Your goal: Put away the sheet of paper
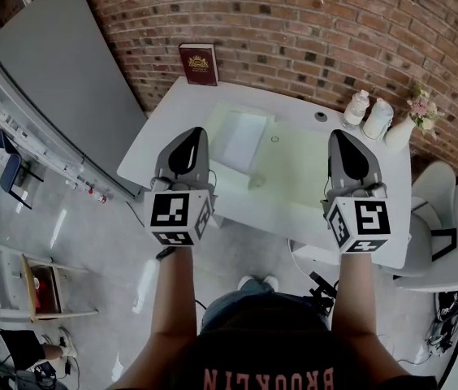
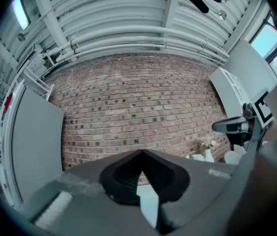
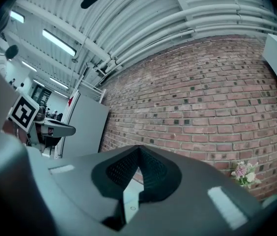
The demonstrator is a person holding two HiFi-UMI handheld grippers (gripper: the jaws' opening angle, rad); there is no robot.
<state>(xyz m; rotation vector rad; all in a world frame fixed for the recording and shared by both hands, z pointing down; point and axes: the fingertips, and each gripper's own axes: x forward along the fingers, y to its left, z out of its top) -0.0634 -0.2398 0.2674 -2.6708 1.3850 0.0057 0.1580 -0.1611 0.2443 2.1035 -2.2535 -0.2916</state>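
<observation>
Standing on the table (image 1: 174, 114): red book (image 1: 198, 63), two bottles (image 1: 357, 108), flower vase (image 1: 399, 133).

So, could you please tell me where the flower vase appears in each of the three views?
Head view: the vase is at upper right, by the brick wall.
Left gripper view: the vase is low, right of centre, at the wall's foot.
Right gripper view: the vase is at lower right; mainly its flowers show.
Shared landmark: the brick wall behind it.
</observation>
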